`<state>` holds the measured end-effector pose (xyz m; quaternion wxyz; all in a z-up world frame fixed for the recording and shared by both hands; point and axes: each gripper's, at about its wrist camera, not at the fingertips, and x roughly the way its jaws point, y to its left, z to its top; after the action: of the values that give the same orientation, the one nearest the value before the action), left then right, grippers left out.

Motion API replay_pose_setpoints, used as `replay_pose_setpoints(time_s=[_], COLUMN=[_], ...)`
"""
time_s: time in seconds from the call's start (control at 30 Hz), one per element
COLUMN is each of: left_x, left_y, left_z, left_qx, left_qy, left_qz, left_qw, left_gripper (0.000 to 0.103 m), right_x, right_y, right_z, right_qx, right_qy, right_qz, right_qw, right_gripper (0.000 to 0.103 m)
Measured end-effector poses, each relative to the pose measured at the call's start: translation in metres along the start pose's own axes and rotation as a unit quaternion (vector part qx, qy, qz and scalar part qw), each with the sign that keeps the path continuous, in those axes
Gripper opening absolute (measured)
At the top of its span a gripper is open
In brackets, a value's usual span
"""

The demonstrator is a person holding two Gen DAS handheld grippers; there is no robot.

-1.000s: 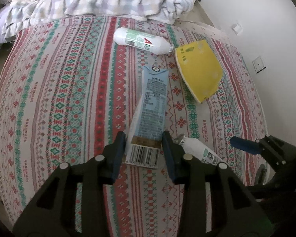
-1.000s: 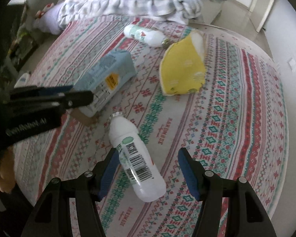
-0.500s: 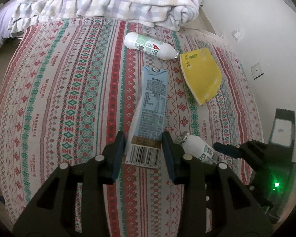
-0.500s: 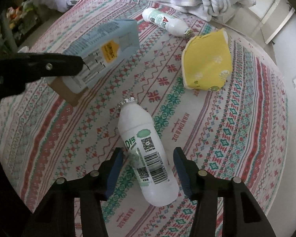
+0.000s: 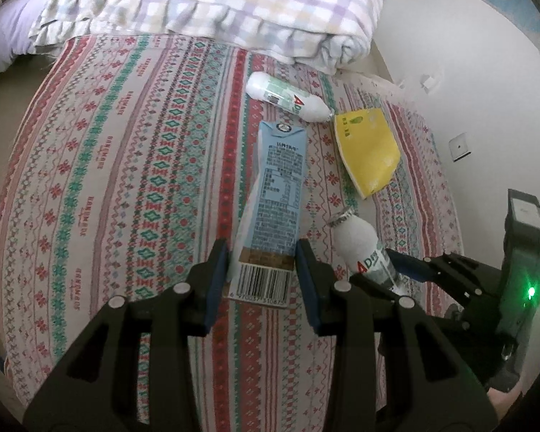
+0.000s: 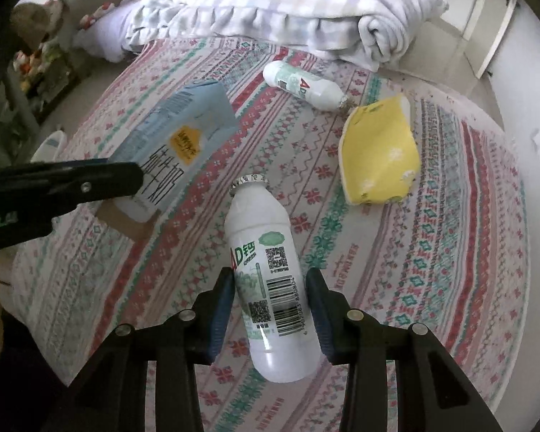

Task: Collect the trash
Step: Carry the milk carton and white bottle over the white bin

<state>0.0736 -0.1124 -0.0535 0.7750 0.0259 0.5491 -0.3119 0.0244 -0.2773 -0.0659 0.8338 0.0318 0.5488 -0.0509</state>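
The left gripper (image 5: 262, 273) pinches a pale blue carton (image 5: 275, 198) by its lower end, where a barcode and a brown band show; the side facing the left wrist camera carries a block of small print too fine to read, while the right wrist view shows large dark characters and an orange sticker on another face. The right gripper (image 6: 270, 306), whose jaws have just been closing, clamps a white bottle (image 6: 266, 262) at its label, which reads "AD" in red and blue, with two QR codes and a barcode. Its mouth carries a crimped foil rim; its contents cannot be told.

Both things hang over a bed (image 5: 126, 180) with a striped patterned cover. On it, at about 12 o'clock from the carton in the left wrist view, lies a second bottle (image 5: 288, 97) with the same "AD" label. A flattened yellow packet (image 5: 369, 147) lies at 2 o'clock, just beside that bottle's neck. A checked blanket (image 5: 216, 3) is bunched at the bed's far end.
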Motion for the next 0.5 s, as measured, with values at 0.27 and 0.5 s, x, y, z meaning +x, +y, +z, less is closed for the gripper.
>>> replay_pose_setpoints(time_s=[0.27,0.5], left_x=[-0.033,-0.079], left_y=[0.052,0.118], left_z=[0.007,0.007], left_qx=[-0.061,-0.125], left_qy=[-0.031,-0.072], left_qz=[-0.012,-0.024], left_qw=[0.9976,0.9892], left_gripper=[0.040,0.040], right_x=[0.001,0.001], right_y=[0.022,0.059], right_z=[0.020,0.035], right_qx=[0.036,0.038], right_qy=[-0.016,-0.037], right_qz=[0.053,0.094], right_qw=[0.998,0.994], right_gripper=[0.041,0.041])
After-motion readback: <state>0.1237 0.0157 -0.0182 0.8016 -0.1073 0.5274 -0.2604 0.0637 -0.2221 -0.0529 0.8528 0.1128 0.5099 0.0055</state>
